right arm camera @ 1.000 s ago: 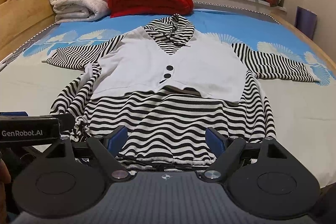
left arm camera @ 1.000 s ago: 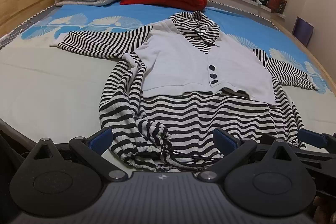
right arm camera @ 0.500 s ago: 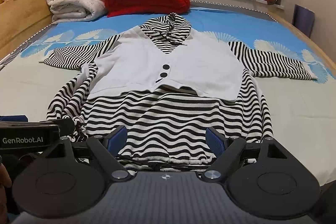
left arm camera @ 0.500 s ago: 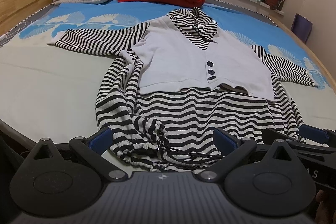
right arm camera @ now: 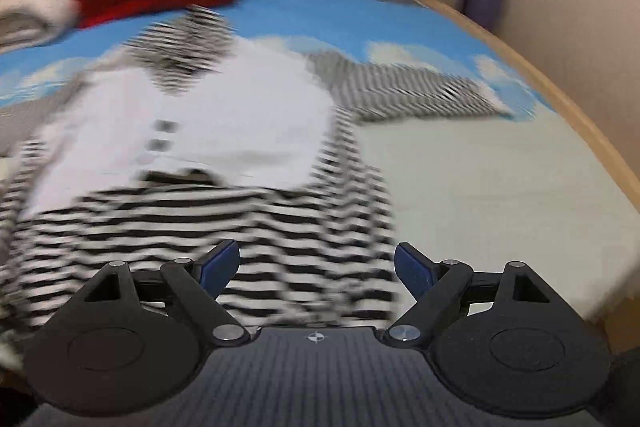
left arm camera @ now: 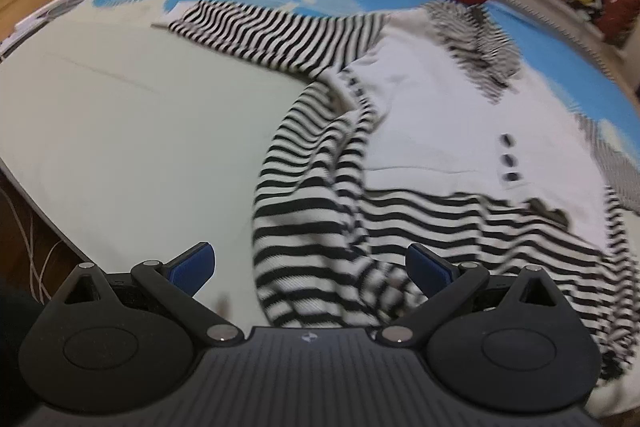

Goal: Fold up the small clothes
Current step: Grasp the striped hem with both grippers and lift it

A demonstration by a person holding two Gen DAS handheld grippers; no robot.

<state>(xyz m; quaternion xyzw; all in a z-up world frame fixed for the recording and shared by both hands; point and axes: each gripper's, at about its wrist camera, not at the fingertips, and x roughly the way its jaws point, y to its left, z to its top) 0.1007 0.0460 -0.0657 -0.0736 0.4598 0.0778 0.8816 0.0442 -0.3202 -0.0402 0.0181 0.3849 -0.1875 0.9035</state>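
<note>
The striped top lies spread flat on the bed, sleeves out. The left gripper hovers spread wide over its bunched hem corner; the right gripper, jaws just widening, grasps nothing above the opposite hem.

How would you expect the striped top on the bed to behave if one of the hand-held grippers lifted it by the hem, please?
The striped top is probably floppy: its side already lies in loose folds on the bed, so a pinched hem would likely drape and sag. It looks like a light knit. The spread sleeve may well trail and drag behind.
</note>
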